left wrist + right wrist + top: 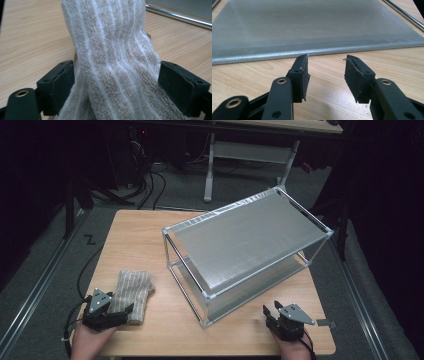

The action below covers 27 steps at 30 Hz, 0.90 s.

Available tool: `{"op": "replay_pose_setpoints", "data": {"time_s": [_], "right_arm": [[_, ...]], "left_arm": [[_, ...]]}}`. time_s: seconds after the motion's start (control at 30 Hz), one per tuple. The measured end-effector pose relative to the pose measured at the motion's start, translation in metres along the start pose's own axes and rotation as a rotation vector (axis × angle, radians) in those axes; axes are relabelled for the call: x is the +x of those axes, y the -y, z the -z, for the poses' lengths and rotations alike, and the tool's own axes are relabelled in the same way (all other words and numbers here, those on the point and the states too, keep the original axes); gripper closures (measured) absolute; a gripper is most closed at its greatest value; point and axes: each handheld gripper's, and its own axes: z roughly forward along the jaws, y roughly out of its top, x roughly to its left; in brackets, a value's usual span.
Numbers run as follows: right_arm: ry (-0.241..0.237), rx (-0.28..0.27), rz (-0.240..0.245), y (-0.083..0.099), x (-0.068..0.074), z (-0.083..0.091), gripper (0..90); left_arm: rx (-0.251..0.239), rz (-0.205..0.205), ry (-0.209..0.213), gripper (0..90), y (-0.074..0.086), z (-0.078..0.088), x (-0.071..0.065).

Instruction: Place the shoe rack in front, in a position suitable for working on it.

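Note:
A folded beige-and-white striped towel (131, 292) lies on the wooden table (140, 235) at the front left. My left gripper (126, 314) sits at its near end. In the left gripper view the towel (112, 50) fills the gap between the two black pads (63, 82), which stand wide at its sides without squeezing it. My right gripper (271, 310) rests low at the front right, open, with nothing between its fingers (325, 70). It faces the grey fabric lower shelf (312, 30) of a metal-framed rack (250, 232).
The two-tier rack takes up the table's middle and right, set at an angle. One of its metal tubes (175, 16) runs just beyond the towel. Bare wood lies left of and behind the towel. Cables and a desk frame (210, 165) are on the floor beyond.

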Motion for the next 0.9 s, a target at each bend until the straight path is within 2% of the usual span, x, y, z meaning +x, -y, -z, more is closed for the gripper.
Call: {"op": "replay_pose_setpoints", "data": {"time_s": [0.13, 0.17, 0.2, 0.23, 0.3, 0.33, 0.37, 0.4, 0.5, 0.57, 0.67, 0.7, 0.73, 0.77, 0.9], "right_arm": [[-0.002, 0.001, 0.002, 0.0, 0.001, 0.0, 53.5], [0.0, 0.002, 0.003, 0.0, 0.001, -0.001, 53.5], [0.0, 0.003, 0.005, 0.0, 0.001, -0.001, 53.5], [-0.002, 0.002, 0.008, 0.0, 0.001, -0.001, 53.5], [-0.002, 0.004, 0.007, 0.0, 0.001, -0.001, 53.5], [-0.002, 0.005, 0.007, 0.0, 0.002, -0.001, 53.5], [-0.004, 0.005, 0.007, 0.0, 0.002, -0.002, 53.5], [-0.004, 0.005, 0.007, 0.0, 0.002, -0.002, 53.5], [-0.003, 0.004, 0.009, 0.0, 0.002, -0.001, 53.5], [-0.002, 0.002, 0.009, 0.0, 0.002, -0.001, 53.5], [0.0, 0.002, 0.004, 0.0, 0.001, -0.001, 53.5], [-0.003, 0.004, 0.004, 0.0, 0.001, -0.001, 53.5], [-0.003, 0.004, 0.004, 0.0, 0.001, -0.001, 53.5], [-0.004, 0.004, 0.004, 0.0, 0.001, -0.001, 53.5], [-0.001, -0.001, 0.006, 0.0, 0.0, 0.0, 53.5]], "left_arm": [[0.033, -0.017, 0.002, 22.6, 0.0, -0.009, -0.003], [0.054, -0.031, -0.005, 27.7, 0.0, -0.013, -0.004], [0.054, -0.031, -0.005, 30.5, 0.0, -0.013, -0.004], [0.087, -0.06, -0.002, 35.5, 0.003, -0.019, -0.007], [0.072, -0.063, 0.008, 39.0, 0.004, -0.019, -0.008], [0.069, -0.069, 0.022, 45.0, 0.004, -0.019, -0.009], [0.058, -0.09, 0.03, 57.1, 0.004, -0.019, -0.014], [0.056, -0.105, 0.027, 62.1, 0.004, -0.018, -0.016], [0.055, -0.119, 0.016, 67.7, 0.004, -0.016, -0.019], [0.029, -0.113, 0.036, 68.3, 0.003, -0.014, -0.02], [-0.019, -0.148, 0.054, 68.8, -0.002, -0.008, -0.03], [-0.064, -0.18, 0.072, 68.8, -0.007, -0.005, -0.042], [-0.064, -0.18, 0.072, 68.7, -0.007, -0.005, -0.042], [-0.084, -0.194, 0.086, 68.7, -0.01, -0.003, -0.048], [-0.15, -0.225, 0.169, 68.3, -0.021, -0.002, -0.076]]}}
